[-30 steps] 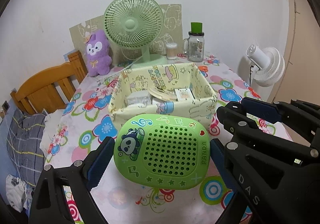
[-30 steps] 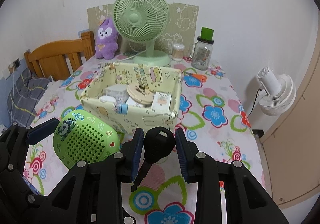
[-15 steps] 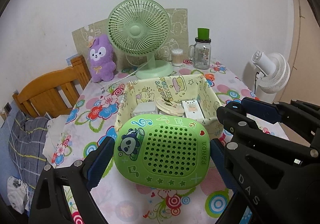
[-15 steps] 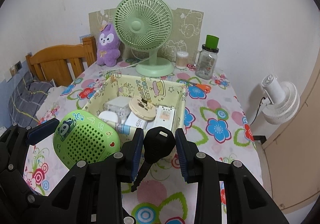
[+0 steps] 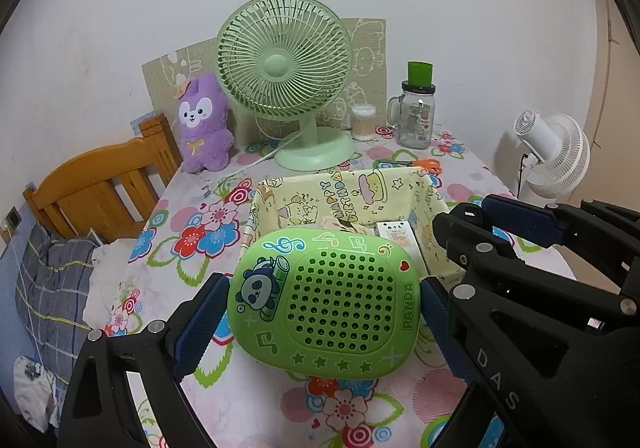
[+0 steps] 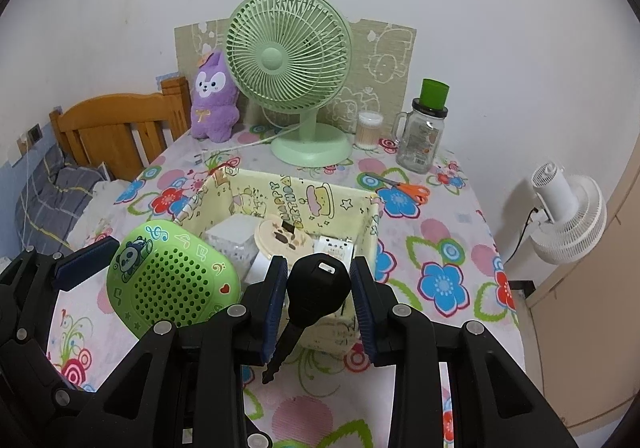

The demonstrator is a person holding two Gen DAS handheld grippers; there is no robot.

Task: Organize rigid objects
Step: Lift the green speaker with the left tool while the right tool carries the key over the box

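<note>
My left gripper (image 5: 324,308) is shut on a green panda case (image 5: 324,304) with a perforated front, held above the table in front of the yellow fabric basket (image 5: 352,191). The case also shows in the right wrist view (image 6: 172,280), left of my right gripper. My right gripper (image 6: 320,288) is shut on a black key (image 6: 316,292) whose blade hangs down, just before the basket (image 6: 320,191). The basket holds a white box (image 6: 234,236), a round beige item (image 6: 280,236) and a small white card box (image 6: 334,246).
A green desk fan (image 6: 288,59), a purple plush (image 6: 214,99), a cotton swab jar (image 6: 368,129) and a glass mug jar (image 6: 424,135) stand at the back. Orange scissors (image 6: 412,189) lie behind the basket. A wooden chair (image 6: 116,131) stands left, a white fan (image 6: 568,207) right.
Both grippers have risen and drawn back a little from the basket, still holding their objects. The basket's inside shows more from above in the right wrist view.
</note>
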